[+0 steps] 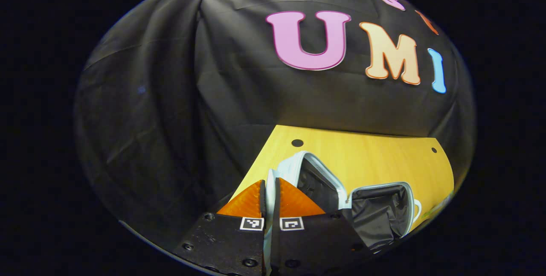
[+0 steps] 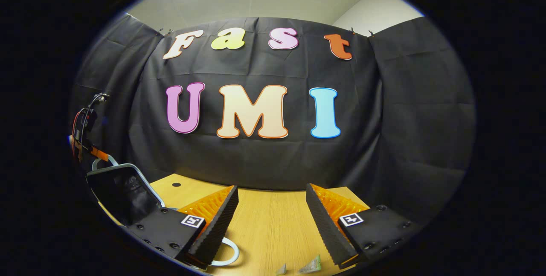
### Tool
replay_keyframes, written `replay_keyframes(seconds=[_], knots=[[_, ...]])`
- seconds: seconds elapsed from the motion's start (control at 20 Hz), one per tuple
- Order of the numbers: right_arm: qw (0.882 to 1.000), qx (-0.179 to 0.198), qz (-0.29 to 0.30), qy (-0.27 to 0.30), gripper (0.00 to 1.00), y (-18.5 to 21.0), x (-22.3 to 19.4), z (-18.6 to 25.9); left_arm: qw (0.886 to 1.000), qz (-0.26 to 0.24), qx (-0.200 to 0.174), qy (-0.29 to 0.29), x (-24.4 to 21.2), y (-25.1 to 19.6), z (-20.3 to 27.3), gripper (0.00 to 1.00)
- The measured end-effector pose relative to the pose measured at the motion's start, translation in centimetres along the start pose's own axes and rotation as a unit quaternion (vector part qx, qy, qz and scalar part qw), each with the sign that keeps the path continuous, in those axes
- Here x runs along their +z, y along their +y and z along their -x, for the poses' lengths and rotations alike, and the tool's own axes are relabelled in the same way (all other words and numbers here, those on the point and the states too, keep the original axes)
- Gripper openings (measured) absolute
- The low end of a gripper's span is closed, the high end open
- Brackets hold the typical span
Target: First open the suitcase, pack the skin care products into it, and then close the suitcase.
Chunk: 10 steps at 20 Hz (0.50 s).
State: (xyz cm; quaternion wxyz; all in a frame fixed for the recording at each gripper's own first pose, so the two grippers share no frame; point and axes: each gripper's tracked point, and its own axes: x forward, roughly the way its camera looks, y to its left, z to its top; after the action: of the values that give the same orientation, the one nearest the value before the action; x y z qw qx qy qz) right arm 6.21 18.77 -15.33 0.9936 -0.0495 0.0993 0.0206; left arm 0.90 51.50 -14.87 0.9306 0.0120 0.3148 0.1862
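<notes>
While my left hand-held gripper (image 1: pixel 269 195) pinches the pale edge of the suitcase (image 1: pixel 337 186) lid, fingers almost closed on it, I judge that the thin rim could slip out and the lid drop shut on the tabletop (image 1: pixel 375 156). My right hand-held gripper (image 2: pixel 271 225) is wide and holds nothing. Its view adds a small packet (image 2: pixel 311 265) lying near its fingers, perhaps a skin care product.

The left gripper (image 1: pixel 269 199) has black, screw-studded finger mounts, each bearing a small white square tag with a black coded pattern. The right gripper (image 2: pixel 271 220) has the same black mounts with round screw heads, matching coded tags and ribbed, wedge-shaped fingers (image 2: pixel 326 225).
</notes>
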Motion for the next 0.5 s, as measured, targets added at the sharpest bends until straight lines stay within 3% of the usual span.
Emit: replay_keyframes(seconds=[0.5], knots=[[1.000,-0.011,0.014,0.011,1.00,0.7,-0.5,-0.5,0.995,0.069,0.039,0.055,-8.2,5.2,-6.1,0.00]])
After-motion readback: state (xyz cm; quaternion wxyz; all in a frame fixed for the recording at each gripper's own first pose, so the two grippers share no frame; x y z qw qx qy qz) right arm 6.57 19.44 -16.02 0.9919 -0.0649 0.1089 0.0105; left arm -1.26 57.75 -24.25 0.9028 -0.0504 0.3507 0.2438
